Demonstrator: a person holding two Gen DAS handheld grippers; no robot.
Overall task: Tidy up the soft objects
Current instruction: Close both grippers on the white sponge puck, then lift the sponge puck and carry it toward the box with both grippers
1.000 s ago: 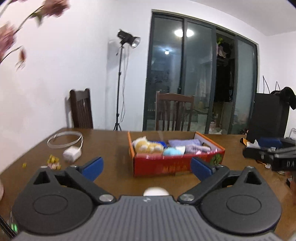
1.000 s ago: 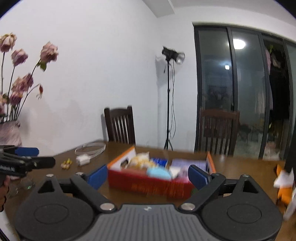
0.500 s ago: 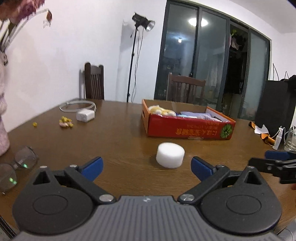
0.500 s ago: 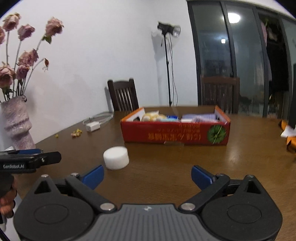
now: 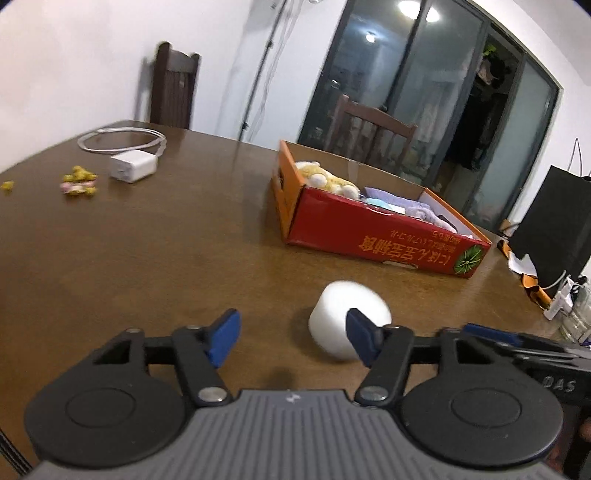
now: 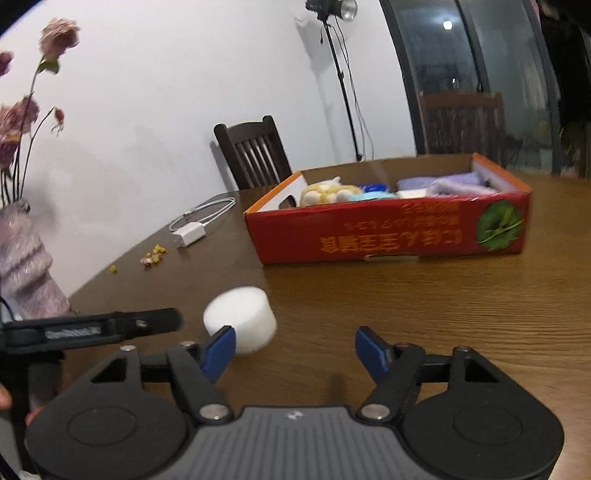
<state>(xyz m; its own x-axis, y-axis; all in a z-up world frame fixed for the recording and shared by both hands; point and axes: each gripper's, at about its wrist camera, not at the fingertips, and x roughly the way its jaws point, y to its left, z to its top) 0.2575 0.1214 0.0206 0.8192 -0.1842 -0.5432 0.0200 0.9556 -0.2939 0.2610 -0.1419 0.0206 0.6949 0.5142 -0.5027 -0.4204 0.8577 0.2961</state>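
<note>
You're approaching the white foam cylinder (image 5: 349, 317) at one o'clock; both sets of jaws, just narrowed, grip nothing. Centre one, close, then carry it to the red cardboard box (image 5: 373, 230).

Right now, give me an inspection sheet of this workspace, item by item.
Surface: brown wooden table, bare in the middle.
Job's things: white foam cylinder loose on the table; red cardboard box behind it holds a yellow plush toy and lilac cloths.
Clutter: small yellow bits; orange scraps at the far edge.
Grippers: left gripper and right gripper have both just been closing, nothing between the pads; the cylinder sits just ahead of them.
Cables: white charger with coiled cord.
Surroundings: two wooden chairs, light stand, vase of dried roses, dark glass doors.
</note>
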